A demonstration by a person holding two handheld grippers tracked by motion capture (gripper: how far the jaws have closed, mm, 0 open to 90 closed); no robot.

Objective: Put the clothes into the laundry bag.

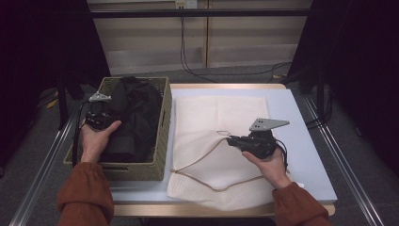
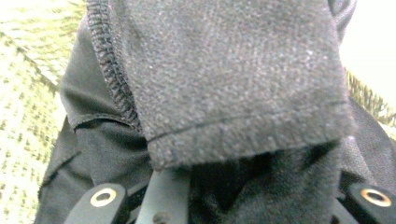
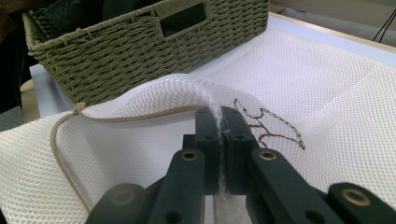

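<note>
A woven olive basket (image 1: 162, 127) at the table's left holds a heap of black clothing (image 1: 136, 108). My left gripper (image 1: 112, 117) reaches in from the basket's left side, shut on a black garment (image 2: 224, 70) whose hemmed edge drapes over the jaws of the left gripper (image 2: 233, 200). A white mesh laundry bag (image 1: 216, 113) lies flat on the table to the right of the basket. My right gripper (image 1: 231, 140) pinches the top layer of the mesh bag (image 3: 327, 84) and holds it up in a ridge; the right gripper (image 3: 222, 116) is shut on that fold.
The basket (image 3: 140, 51) stands just beyond the bag, with a handle hole in its near wall. A beige cord (image 3: 58, 149) edges the bag's mouth. A bare strip of the pale blue tabletop (image 1: 301, 141) lies to the right. Cables trail on the floor behind the table.
</note>
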